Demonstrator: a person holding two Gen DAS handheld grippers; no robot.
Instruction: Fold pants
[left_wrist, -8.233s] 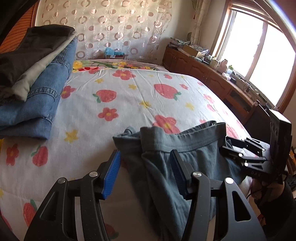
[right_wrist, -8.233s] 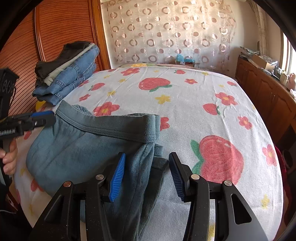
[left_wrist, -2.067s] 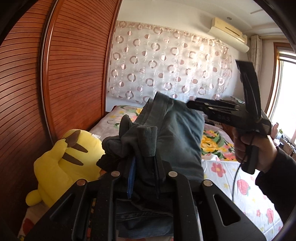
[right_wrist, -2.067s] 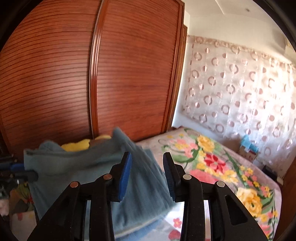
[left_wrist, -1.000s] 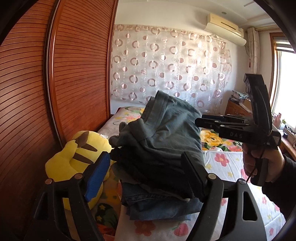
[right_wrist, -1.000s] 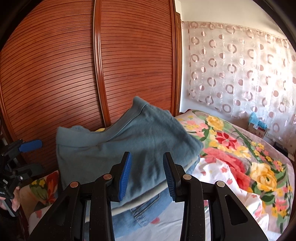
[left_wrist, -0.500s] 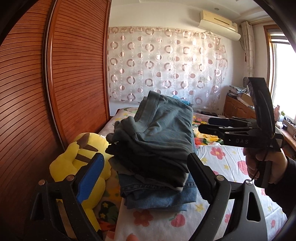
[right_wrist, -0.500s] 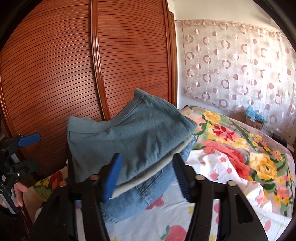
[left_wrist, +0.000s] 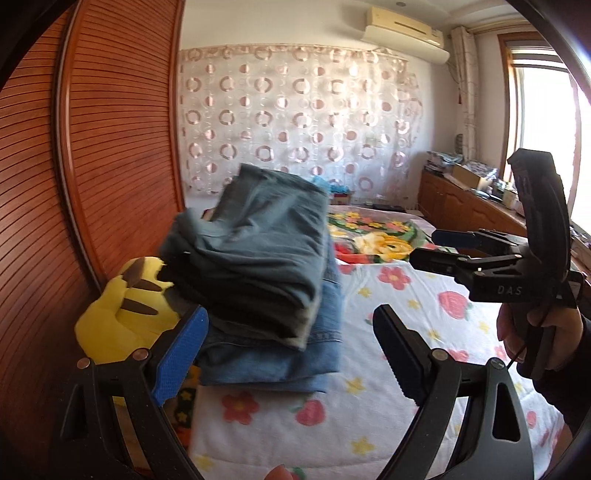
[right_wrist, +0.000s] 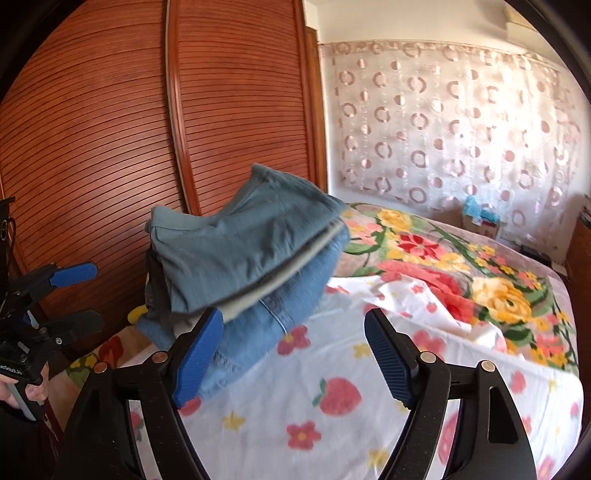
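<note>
Pants (left_wrist: 258, 240), folded, topped the clothes pile (left_wrist: 280, 350) at the bed's (left_wrist: 424, 325) edge; your left gripper (left_wrist: 288, 354) and right gripper (right_wrist: 293, 350) fingers stood open, holding nothing.

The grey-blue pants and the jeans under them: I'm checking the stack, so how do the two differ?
The grey-blue pants lie on top of the pile; the blue jeans are at the bottom, with a pale layer between. The pants are soft, dull knit with an elastic-looking waistband; the jeans are brighter denim with visible stitching. The jeans stick out past the pants at the near edge. Both are folded and rest on the bed, free of either gripper.
</note>
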